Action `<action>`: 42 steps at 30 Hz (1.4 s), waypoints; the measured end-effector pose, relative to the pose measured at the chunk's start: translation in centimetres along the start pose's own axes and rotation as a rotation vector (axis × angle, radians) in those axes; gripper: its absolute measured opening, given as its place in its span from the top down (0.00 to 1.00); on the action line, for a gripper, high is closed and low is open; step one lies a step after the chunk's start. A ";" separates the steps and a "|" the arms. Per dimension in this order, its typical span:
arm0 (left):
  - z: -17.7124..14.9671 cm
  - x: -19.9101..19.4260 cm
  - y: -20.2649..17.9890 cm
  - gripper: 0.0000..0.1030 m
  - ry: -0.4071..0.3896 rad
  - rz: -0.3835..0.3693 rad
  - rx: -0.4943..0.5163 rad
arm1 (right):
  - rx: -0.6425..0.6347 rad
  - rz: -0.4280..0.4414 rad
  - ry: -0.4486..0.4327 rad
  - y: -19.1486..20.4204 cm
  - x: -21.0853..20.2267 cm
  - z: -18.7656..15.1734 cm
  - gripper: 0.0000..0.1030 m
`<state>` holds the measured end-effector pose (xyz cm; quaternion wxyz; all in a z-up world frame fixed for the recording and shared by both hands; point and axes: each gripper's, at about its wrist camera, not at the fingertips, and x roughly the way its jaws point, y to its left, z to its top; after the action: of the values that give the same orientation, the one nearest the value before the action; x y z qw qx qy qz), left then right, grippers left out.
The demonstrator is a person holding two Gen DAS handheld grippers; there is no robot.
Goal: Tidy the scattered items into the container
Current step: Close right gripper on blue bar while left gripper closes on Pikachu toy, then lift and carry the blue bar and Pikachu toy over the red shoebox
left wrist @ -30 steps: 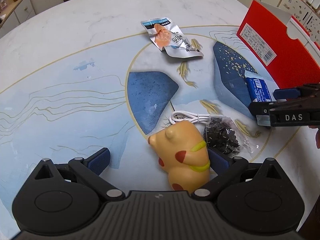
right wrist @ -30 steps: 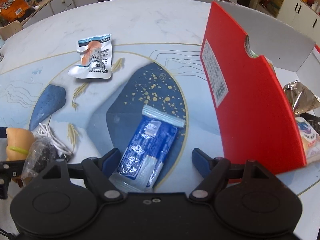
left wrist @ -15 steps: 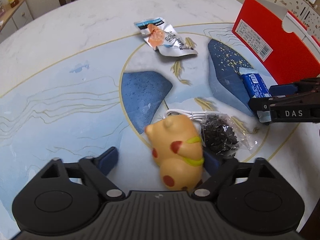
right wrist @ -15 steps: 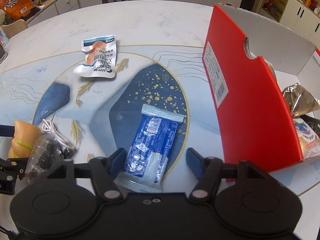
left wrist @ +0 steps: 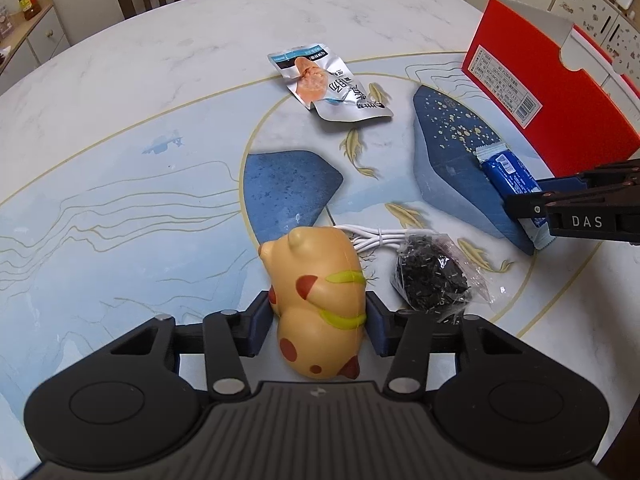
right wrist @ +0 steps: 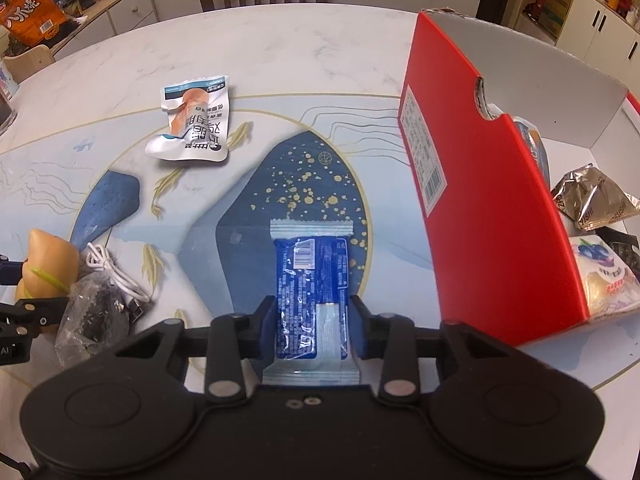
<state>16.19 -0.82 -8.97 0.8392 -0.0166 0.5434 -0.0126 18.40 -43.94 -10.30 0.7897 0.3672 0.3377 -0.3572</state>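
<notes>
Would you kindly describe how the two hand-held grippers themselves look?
Both are matte black plastic. The left hand-held gripper and right hand-held gripper have dark blue finger pads, silver pivot screws, round discs and a ribbed centre. The right one carries white "DAS" lettering.

The left claw (left wrist: 318,322) points steeply down, its jaws closing with the pads pressed against a yellow toy's (left wrist: 318,292) sides. The right claw (right wrist: 312,328) tilts down too, jaws closing on a blue packet (right wrist: 310,276).

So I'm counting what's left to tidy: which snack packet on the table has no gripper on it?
The silver packet with the orange picture, lying free at the far side. The blue packet sits between the closing right gripper's pads.
</notes>
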 end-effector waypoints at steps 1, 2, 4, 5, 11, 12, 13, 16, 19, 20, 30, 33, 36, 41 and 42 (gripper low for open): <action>0.0 0.0 0.0 0.54 0.000 -0.001 -0.002 | 0.002 0.005 -0.001 0.0 -0.1 0.0 0.65; 0.0 0.0 0.0 0.54 0.000 0.000 -0.004 | 0.002 0.008 -0.005 0.0 -0.3 0.0 0.65; 0.0 -0.1 0.2 0.55 0.000 0.000 -0.009 | 0.005 0.014 -0.012 0.0 -0.6 -0.1 0.65; 0.0 -0.1 0.2 0.55 -0.001 0.000 -0.012 | 0.008 0.017 -0.016 -0.1 -0.8 -0.1 0.65; -0.2 -1.1 0.6 0.55 -0.018 -0.002 -0.027 | 0.029 0.039 -0.037 -0.5 -2.1 -0.3 0.65; -0.2 -1.3 0.6 0.55 -0.021 -0.002 -0.028 | 0.034 0.042 -0.041 -0.6 -2.4 -0.3 0.65; -0.1 -1.5 0.6 0.55 -0.024 -0.004 -0.030 | 0.038 0.046 -0.044 -0.7 -2.6 -0.4 0.65; 0.0 -2.2 0.6 0.55 -0.036 -0.010 -0.033 | 0.043 0.058 -0.058 -0.7 -3.6 -0.5 0.65; 0.1 -3.1 0.2 0.55 -0.048 -0.015 -0.028 | 0.046 0.070 -0.073 -0.7 -4.7 -0.5 0.65; 0.2 -3.4 0.1 0.55 -0.052 -0.017 -0.025 | 0.045 0.074 -0.078 -0.7 -5.1 -0.6 0.65; 0.8 -6.3 -1.9 0.55 -0.097 -0.055 0.008 | 0.042 0.111 -0.141 -0.8 -9.0 -1.2 0.65; 1.0 -7.1 -2.9 0.55 -0.114 -0.072 0.023 | 0.042 0.127 -0.159 -0.8 -10.2 -1.4 0.65; 1.3 -7.8 -3.9 0.55 -0.128 -0.085 0.035 | 0.037 0.136 -0.172 -1.1 -11.4 -1.6 0.65; 2.1 -8.8 -5.9 0.55 -0.146 -0.100 0.055 | 0.023 0.134 -0.186 -1.9 -13.0 -2.0 0.65; 2.4 -9.0 -6.3 0.55 -0.149 -0.102 0.061 | 0.023 0.133 -0.189 -2.1 -13.2 -2.0 0.65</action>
<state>14.64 -6.76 0.46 0.8756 -0.0197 0.4775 -0.0706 9.29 -39.10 -1.53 0.8357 0.3624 0.2326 -0.3408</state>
